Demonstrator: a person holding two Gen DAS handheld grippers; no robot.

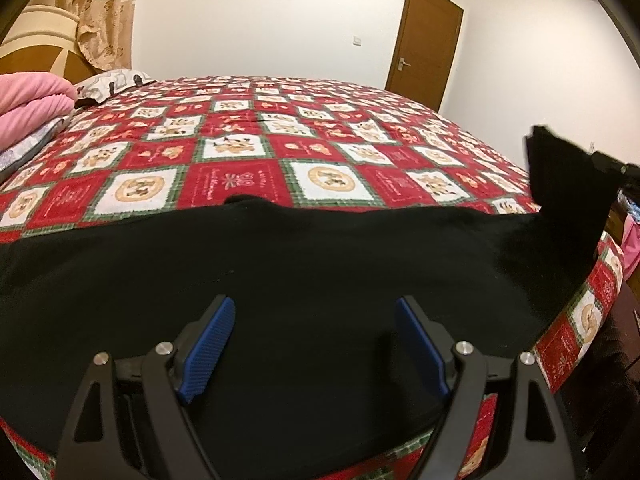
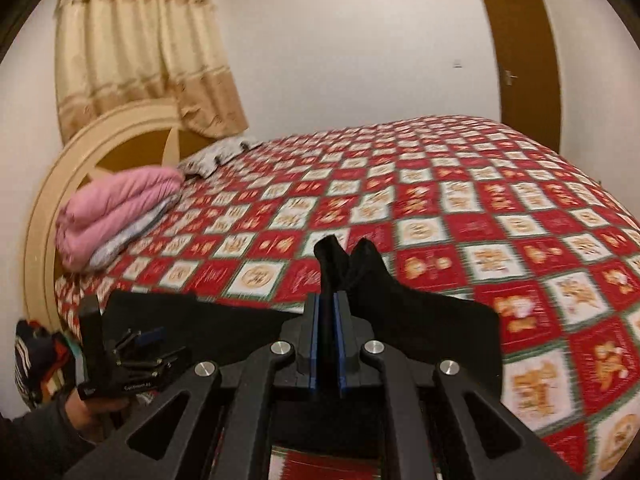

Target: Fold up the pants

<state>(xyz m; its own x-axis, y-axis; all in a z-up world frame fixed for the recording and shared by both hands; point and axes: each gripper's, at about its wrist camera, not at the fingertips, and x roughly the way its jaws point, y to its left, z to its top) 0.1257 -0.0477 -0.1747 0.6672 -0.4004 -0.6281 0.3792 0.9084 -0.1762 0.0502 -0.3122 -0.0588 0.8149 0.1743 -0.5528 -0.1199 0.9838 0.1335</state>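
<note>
Red patchwork bed cover [image 1: 328, 148]: your whole work surface, with its far half bare, so there is flat room for the fold to land.
Black pants [image 1: 280, 280]: spread across the near edge of the cover, running side to side in front of you — one end is lifted off the bed at the right, the rest lies flat.
Lifted end: seen from the right wrist, a bunch of black cloth [image 2: 344, 264] stands up out of the pads; I judge you are carrying this end over the flat part to double the pants.
Pink bedding [image 2: 116, 212]: folded and stacked at the headboard [image 2: 60, 184] end, well apart from the pants, so it should not interfere.
Right gripper [image 2: 327, 344]: clenched on the pants, blue pads pressed tight with cloth between them; the blur in its view suggests you are sweeping it across the bed.
Left gripper [image 1: 312, 344]: released, its blue pads [image 1: 210, 344] spread wide above the flat cloth with nothing between them — probably waiting to pin or smooth the fold line.
Left hand [image 2: 84, 408]: visible low at the left of the right-wrist view, gripping its handle.
Caution: thin cloth in a tight pinch can slip, so watch the held corner as you lay it down.
</note>
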